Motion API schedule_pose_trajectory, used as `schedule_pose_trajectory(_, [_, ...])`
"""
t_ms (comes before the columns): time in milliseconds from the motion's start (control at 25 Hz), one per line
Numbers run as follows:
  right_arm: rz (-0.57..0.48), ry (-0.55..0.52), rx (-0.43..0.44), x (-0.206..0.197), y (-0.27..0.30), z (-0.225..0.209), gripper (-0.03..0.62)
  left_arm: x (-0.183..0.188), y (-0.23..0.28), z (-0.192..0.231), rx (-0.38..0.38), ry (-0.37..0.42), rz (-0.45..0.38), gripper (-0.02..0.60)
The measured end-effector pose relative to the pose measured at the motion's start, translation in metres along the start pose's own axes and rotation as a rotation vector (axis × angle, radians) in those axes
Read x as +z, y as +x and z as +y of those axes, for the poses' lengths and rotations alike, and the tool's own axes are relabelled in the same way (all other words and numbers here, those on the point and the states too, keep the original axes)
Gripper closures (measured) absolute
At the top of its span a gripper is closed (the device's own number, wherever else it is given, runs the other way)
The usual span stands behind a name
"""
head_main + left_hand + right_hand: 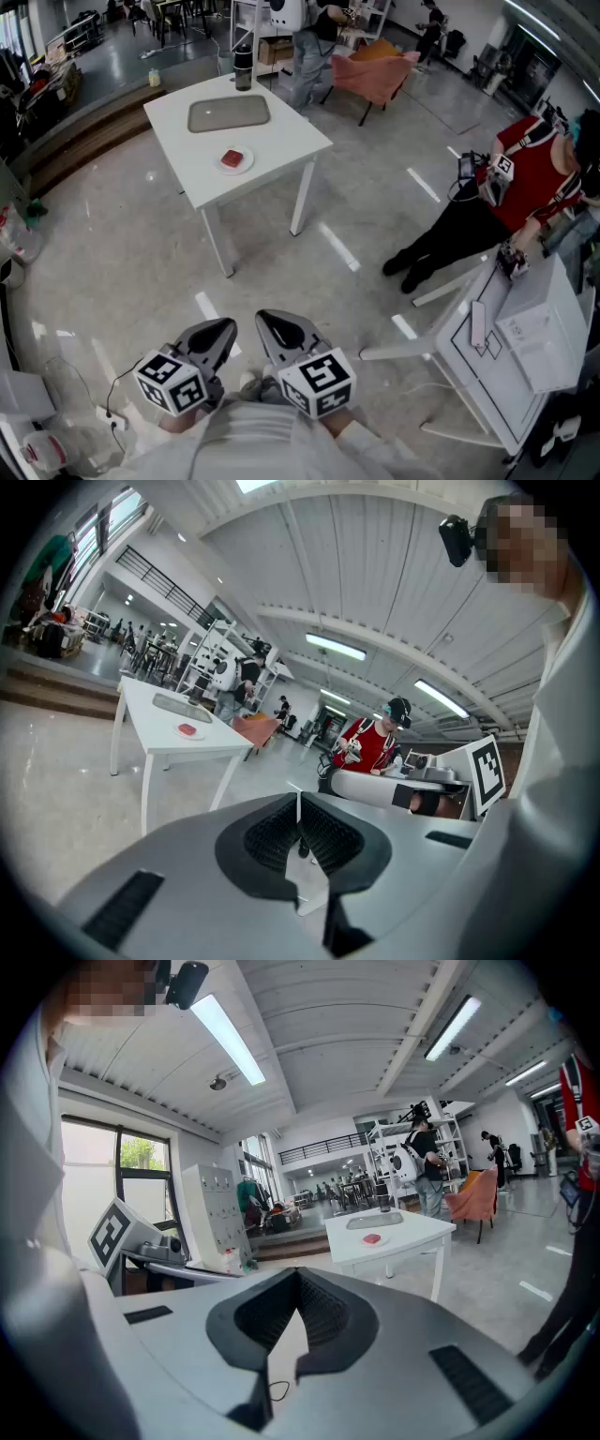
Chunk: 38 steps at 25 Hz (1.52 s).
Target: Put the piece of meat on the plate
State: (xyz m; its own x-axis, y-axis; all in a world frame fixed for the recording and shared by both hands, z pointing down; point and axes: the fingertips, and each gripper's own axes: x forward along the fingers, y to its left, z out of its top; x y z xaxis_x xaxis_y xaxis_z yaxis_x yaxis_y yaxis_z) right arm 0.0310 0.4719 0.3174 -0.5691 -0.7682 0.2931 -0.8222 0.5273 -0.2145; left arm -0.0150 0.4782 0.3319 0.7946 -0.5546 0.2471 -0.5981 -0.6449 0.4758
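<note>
Meat: small flat red slab, sits on a round white plate near the front edge of the white table, well apart from left gripper and right gripper, both jaws pressed together, nothing between them.

bench: white
meat: red
plate: white
tray: grey
left tongs: grey; pads black, ribbed; cube white with black squares
right tongs: grey; black pads; black-and-white cube
floor: pale grey, white stripes
chair: salmon
</note>
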Motion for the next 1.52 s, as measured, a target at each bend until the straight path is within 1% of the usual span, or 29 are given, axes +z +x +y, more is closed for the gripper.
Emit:
schedule_pose_trajectory(160, [0.002,0.014,-0.006,-0.003,-0.001,-0.006,0.58,-0.003,0.003,0.001,-0.008,-0.006,0.026,0.561])
schedule_pose_trajectory(520, [0.004,0.028,-0.011,-0.005,-0.001,-0.016,0.58,-0.007,0.01,0.003,-0.003,-0.013,0.039,0.561])
schedule_pose_trajectory(800, [-0.019,0.033,0.045,0.001,0.007,-0.015,0.579,-0.001,0.019,0.005,-0.005,-0.004,0.033,0.561])
schedule_pose_trajectory(960, [-0.019,0.038,0.042,0.003,0.008,-0.03,0.579,0.004,0.028,0.01,0.018,0.009,0.026,0.561])
schedule_pose_trajectory(1120, [0.009,0.033,0.057,-0.003,0.007,-0.041,0.579,0.005,0.035,0.019,0.05,-0.007,0.014,0.561])
schedule_pose_trajectory(1320, [0.04,0.089,0.063,-0.013,0.013,-0.047,0.579,-0.006,0.041,0.034,0.081,-0.03,0.041,0.561])
schedule_pose_trajectory(1400, [0.04,0.09,0.058,-0.012,0.015,-0.052,0.579,-0.004,0.044,0.039,0.093,-0.039,0.042,0.561])
schedule_pose_trajectory(1520, [0.039,0.1,0.052,-0.01,0.019,-0.064,0.579,0.004,0.05,0.044,0.098,-0.03,0.03,0.561])
